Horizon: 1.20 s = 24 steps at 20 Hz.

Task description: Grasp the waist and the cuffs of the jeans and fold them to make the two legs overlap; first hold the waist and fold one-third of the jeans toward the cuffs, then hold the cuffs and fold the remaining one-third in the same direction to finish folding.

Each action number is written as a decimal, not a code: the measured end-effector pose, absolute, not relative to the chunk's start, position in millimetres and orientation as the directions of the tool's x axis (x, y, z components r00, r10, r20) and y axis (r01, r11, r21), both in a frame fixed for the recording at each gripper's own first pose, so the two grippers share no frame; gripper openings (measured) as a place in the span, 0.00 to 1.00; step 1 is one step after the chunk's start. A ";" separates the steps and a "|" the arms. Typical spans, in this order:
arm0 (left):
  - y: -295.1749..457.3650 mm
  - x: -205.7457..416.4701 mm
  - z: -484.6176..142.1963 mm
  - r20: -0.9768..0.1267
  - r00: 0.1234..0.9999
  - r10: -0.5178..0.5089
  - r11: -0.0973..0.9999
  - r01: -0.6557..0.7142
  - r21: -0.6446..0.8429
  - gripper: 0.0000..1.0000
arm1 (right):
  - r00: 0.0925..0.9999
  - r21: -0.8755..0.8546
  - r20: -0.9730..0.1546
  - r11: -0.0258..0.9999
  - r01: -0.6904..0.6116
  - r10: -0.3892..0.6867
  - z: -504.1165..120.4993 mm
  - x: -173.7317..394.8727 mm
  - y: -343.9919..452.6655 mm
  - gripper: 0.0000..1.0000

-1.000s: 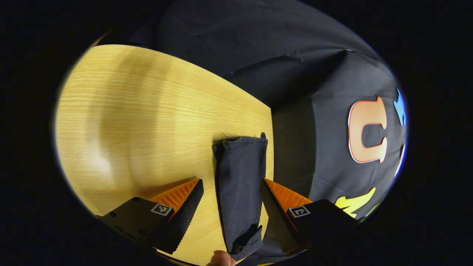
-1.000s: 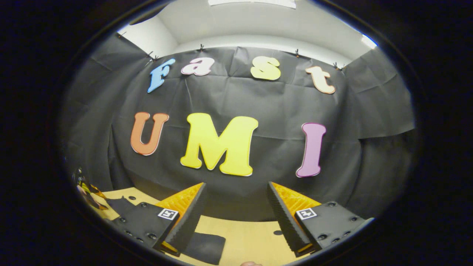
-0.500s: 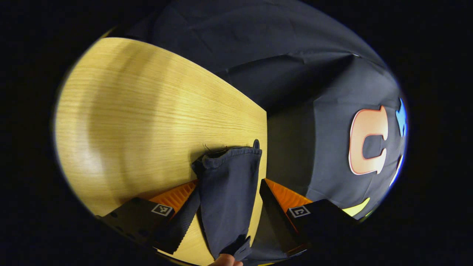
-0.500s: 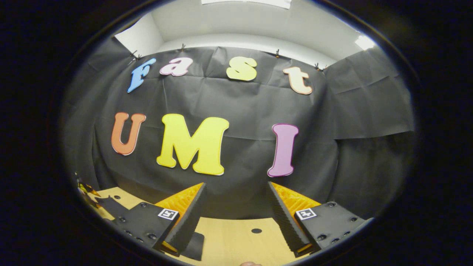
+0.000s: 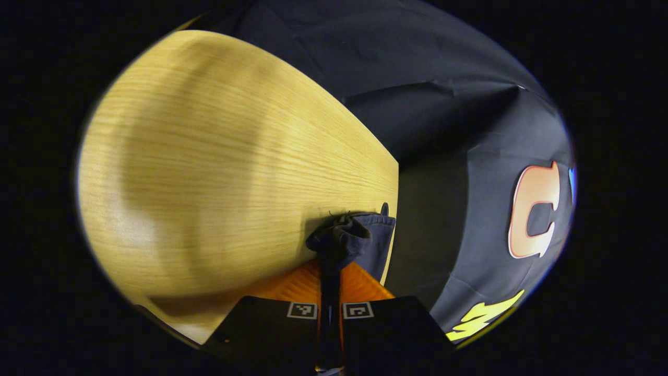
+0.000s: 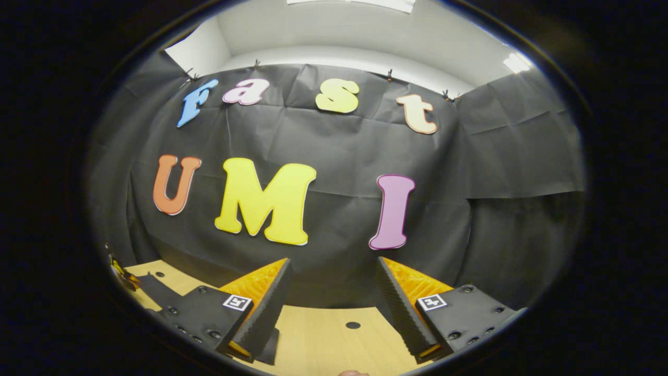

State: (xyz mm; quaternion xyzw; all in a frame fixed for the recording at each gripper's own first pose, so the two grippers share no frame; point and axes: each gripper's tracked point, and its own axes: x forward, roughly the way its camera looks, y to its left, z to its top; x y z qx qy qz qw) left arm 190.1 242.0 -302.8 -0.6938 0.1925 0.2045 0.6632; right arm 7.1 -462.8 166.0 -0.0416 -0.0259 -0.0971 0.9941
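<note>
The jeans point(image 5: 360, 237) lie at the far right edge of the bench point(image 5: 209, 172) in the left gripper view, about one o'clock from the left claw point(image 5: 330, 271), with a small dark hole in the bench top just beyond them at twelve o'clock. The left claw is closed on a bunched fold of the dark denim: both fingers press together with the cloth pinched between them, and the fabric puckers into a knot just ahead of the tips. The hemmed edge visible beyond suggests a cuff end, though I cannot tell for certain whether this is cuff or waist. The right claw point(image 6: 331, 303) stands wide apart and holds nothing; it points over the bench toward the booth wall, with another small hole in the bench top between its fingers. At about eight o'clock in its view, by its left finger, sits a dark patch that may be more of the jeans, too cut off to be sure. My judgement is that the grasping step is half done: one end is seized, the other not yet. The next move calls for the right claw to drop and take hold of the other end, after which both can lift together and lay one leg over the other.
</note>
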 end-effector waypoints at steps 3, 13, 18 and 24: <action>243.5 189.7 -292.0 -0.528 0.849 0.016 -0.018 -0.528 -0.849 0.04 | 0.978 -0.066 0.060 0.977 0.202 -0.198 166.2 5.4 -464.2 0.99; 201.6 204.1 -154.2 -0.359 0.933 -0.005 0.331 -0.337 -0.881 0.03 | 0.984 -0.053 0.037 0.982 0.179 -0.177 155.2 -9.5 -466.1 0.99; 142.0 208.5 -85.6 -0.276 0.961 -0.020 0.527 -0.224 -0.820 0.04 | 0.979 -0.056 0.041 0.978 0.203 -0.201 157.5 -19.2 -480.6 0.99; 10.3 212.6 -32.8 -0.206 0.964 -0.169 0.702 -0.029 -0.712 0.03 | 0.976 -0.048 0.030 0.975 0.218 -0.217 154.2 -29.1 -495.4 0.99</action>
